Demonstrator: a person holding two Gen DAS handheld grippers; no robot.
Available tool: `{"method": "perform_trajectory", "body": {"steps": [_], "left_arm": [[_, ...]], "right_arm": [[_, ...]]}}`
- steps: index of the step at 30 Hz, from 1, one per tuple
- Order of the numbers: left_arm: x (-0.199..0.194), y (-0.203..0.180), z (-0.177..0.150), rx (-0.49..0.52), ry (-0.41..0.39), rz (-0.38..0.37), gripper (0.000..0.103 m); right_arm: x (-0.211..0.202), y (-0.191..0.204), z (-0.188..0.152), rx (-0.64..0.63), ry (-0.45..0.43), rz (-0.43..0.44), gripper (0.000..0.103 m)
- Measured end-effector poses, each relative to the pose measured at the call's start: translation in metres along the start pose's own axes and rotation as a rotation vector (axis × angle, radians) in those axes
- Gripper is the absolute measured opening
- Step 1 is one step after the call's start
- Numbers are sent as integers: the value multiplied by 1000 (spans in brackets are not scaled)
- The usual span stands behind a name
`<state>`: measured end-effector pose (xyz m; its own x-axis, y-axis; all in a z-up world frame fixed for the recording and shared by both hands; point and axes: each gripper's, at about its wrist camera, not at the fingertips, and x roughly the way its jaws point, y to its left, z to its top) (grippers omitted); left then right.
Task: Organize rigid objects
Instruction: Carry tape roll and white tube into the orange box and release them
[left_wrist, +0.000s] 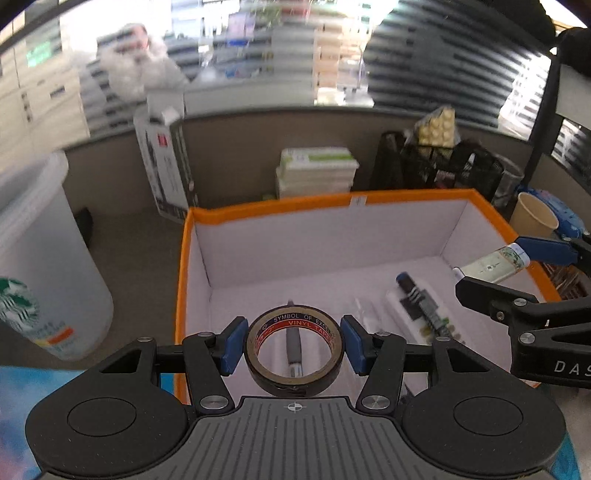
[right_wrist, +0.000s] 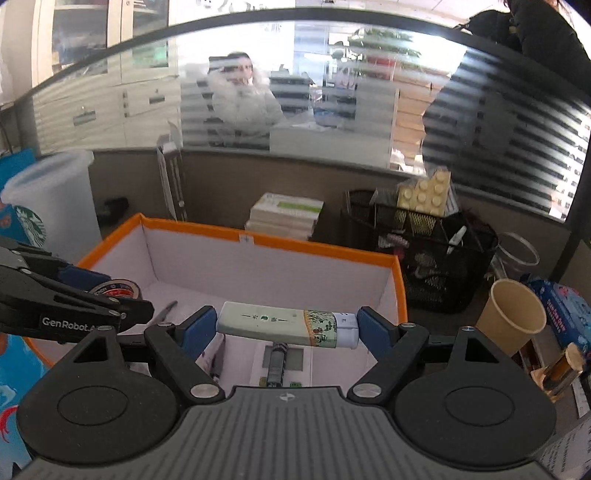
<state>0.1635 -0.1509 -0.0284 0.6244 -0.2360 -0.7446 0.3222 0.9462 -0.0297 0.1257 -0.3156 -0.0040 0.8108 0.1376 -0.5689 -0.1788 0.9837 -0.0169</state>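
**Open box ahead, clutter on both flanks**

Straight ahead of and below both grippers, the orange-rimmed box (left_wrist: 369, 197) stands open-topped, and its far half is bare floor. Nearer in, a marker on a white packet (left_wrist: 417, 302) lies ahead-right of the left gripper (left_wrist: 293, 345), and a pen-like stick (left_wrist: 293, 347) lies directly under the tape roll (left_wrist: 293, 350) it holds.

The right gripper (right_wrist: 286, 328), carrying a white tube (right_wrist: 288, 328) crosswise, hangs over the box's right side, and the left gripper's finger (right_wrist: 74, 306) reaches in close on its left.

Left of the box stands a tall translucent cup (left_wrist: 44, 266). To the right are a paper cup (right_wrist: 513, 317) and a black mesh organizer (right_wrist: 424, 258). Beyond the far wall are stacked books (right_wrist: 284, 218) and a leaning carton (left_wrist: 166, 166).
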Motion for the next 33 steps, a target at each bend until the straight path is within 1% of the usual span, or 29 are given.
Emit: {"method": "perform_trajectory", "body": {"steps": [4, 6, 9, 13, 18, 25, 28, 33], "left_arm": [[9, -4, -2, 6, 28, -3, 53], [9, -7, -4, 18, 21, 9, 53], [10, -8, -3, 16, 21, 6, 54], [14, -12, 3, 19, 27, 10, 54], [18, -18, 9, 30, 29, 35, 54], [20, -22, 11, 40, 29, 29, 54], [23, -26, 15, 51, 28, 45, 54], [26, -32, 18, 71, 34, 47, 54]], "right_arm": [[12, -2, -3, 12, 35, 7, 81], [17, -2, -6, 15, 45, 3, 81], [22, -2, -9, 19, 59, 11, 81], [30, 0, -8, 12, 78, -5, 81], [35, 4, -7, -5, 91, -31, 81], [38, -2, -8, 0, 97, -63, 81], [41, -4, -8, -8, 111, -81, 81], [45, -1, -9, -42, 135, -71, 81]]}}
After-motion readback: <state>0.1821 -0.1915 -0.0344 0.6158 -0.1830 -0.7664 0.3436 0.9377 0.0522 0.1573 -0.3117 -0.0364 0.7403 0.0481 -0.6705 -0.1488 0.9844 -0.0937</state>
